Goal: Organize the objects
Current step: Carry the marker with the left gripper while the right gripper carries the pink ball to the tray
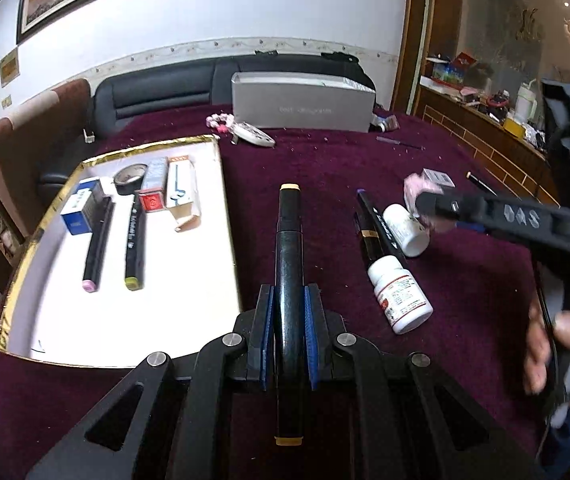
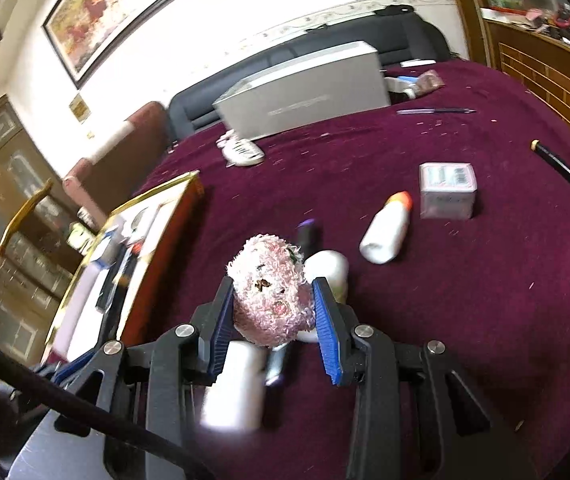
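Observation:
My left gripper (image 1: 288, 296) is shut on a black marker (image 1: 288, 240) with a tan cap, held above the maroon tablecloth (image 1: 325, 168) just right of the gold-rimmed white tray (image 1: 221, 208). The tray holds two markers (image 1: 99, 236), small boxes (image 1: 79, 210) and a tape roll (image 1: 129, 174). My right gripper (image 2: 273, 292) is shut on a fluffy pink plush toy (image 2: 271, 296) and holds it above white bottles (image 2: 327, 268) and a marker. The right gripper shows blurred in the left wrist view (image 1: 425, 204).
Two white pill bottles (image 1: 403, 296) and a dark marker (image 1: 373, 216) lie right of the held marker. A white bottle (image 2: 387, 228) with an orange cap, a small box (image 2: 447, 190), a pen (image 2: 437, 111) and a grey box (image 2: 305, 92) lie farther back.

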The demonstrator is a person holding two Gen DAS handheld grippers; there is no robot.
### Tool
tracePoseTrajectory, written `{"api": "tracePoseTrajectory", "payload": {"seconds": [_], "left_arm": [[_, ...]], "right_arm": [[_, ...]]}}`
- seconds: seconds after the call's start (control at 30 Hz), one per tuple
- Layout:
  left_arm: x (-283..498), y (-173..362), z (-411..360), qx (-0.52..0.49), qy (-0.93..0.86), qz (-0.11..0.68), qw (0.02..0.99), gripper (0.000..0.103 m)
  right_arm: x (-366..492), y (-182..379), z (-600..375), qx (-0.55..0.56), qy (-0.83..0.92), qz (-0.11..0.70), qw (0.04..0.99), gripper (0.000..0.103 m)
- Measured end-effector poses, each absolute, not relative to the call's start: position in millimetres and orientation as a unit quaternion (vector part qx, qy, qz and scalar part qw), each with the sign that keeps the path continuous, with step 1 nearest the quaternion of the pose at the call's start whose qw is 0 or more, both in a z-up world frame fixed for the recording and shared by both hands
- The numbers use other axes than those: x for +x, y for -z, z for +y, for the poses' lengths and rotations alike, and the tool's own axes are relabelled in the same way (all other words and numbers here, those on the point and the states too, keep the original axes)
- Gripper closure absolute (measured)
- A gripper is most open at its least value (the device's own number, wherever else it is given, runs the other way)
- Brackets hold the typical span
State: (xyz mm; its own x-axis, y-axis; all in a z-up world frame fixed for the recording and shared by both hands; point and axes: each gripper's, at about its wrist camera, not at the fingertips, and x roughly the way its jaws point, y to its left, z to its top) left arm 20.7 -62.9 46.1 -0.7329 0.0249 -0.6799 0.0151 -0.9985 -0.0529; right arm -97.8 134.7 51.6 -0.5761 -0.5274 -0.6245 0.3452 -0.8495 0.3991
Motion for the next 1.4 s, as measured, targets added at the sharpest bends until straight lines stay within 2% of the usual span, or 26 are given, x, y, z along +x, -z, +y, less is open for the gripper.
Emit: {"api": "tracePoseTrajectory", "payload": {"seconds": [0.73, 1.4], "left_arm": [[62.2, -57.9, -162.3, -0.307, -0.946, -0.085, -0.058, 0.092], [51.6, -53.7, -270.9, -0.311, -0.933, -0.145, -0.104, 0.091]], "right_arm": [[-43.3, -62.6, 25.0, 0.391, 0.862, -0.045, 0.318, 0.067], [-40.3, -64.5, -57.1, 0.404, 0.84, 0.004, 0.362, 0.067]]}}
